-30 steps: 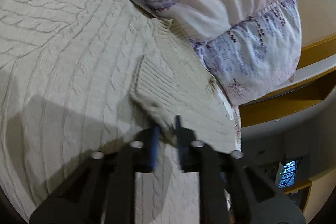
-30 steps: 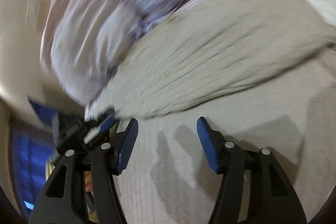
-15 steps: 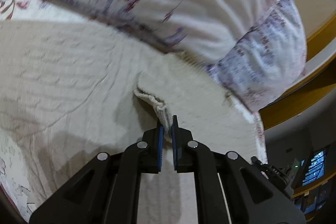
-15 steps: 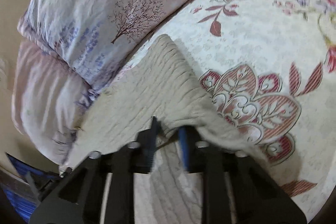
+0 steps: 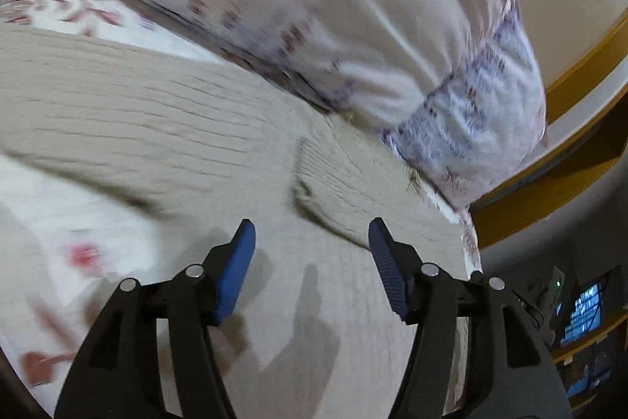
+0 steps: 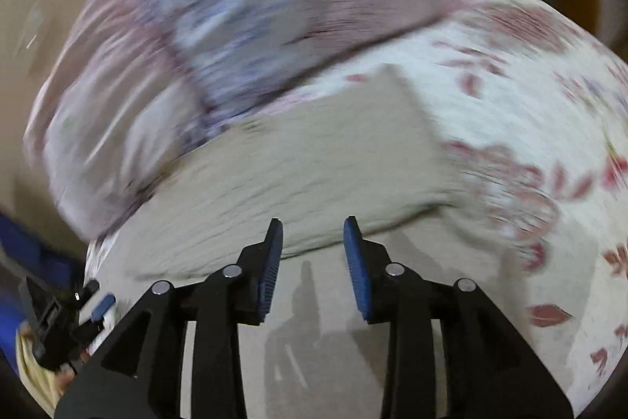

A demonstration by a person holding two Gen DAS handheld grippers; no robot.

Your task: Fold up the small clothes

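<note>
The beige knitted sweater (image 5: 165, 112) lay spread on the bed, across the flowered bedspread (image 5: 55, 222), with its far edge close against the pillows. In the left wrist view a ribbed cuff or folded corner (image 5: 325, 175) rested on top of the knit, just ahead of the left gripper (image 5: 310, 246). That gripper stood wide open, its blue pads (image 5: 235, 273) well apart and holding nothing, hovering over the near part of the sweater, where its shadow fell on the cloth.

In the right wrist view the sweater (image 6: 314, 167) showed a folded layer with a raised edge running across just ahead of the right gripper (image 6: 313, 250). This gripper was partly open, with a clear gap between its blue pads (image 6: 271, 269), and nothing was caught in them. Whether the tips touched the fabric could not be told, as the picture was blurred.

Beyond the sweater lay two pillows (image 6: 219, 26) in pale pink and lilac print, blurred in both views. The bedspread (image 6: 530, 144) with red flowers stretched off to the right. A yellow wooden bed frame (image 5: 581, 73) showed behind the pillows (image 5: 353, 26) in the left view.
</note>
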